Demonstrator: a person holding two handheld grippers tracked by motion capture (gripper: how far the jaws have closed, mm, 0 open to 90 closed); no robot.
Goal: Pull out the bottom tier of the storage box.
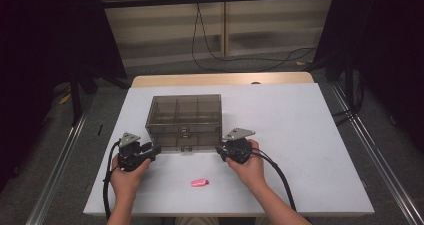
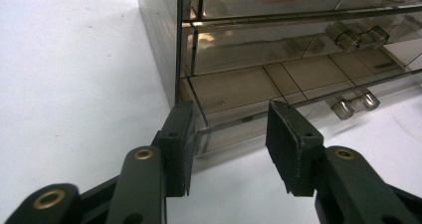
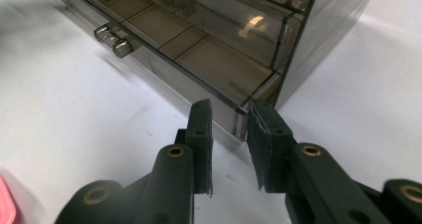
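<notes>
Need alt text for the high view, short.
A person's two hands hold the left claw and right claw at the front bottom corners of a smoky clear drawer box on a white table; a pink object lies nearer the person.

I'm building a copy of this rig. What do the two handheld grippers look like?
Both the left gripper and right gripper are black, each topped by a grey three-cornered plate and trailing a black cable. The jaws have brass-coloured pivot rivets and ribbed black pads. The forearms are bare, without sleeves.

White table point(image 1: 310, 135): smoky drawer box point(image 1: 184, 116), small pink object point(image 1: 199, 182), perhaps an eraser.
</notes>
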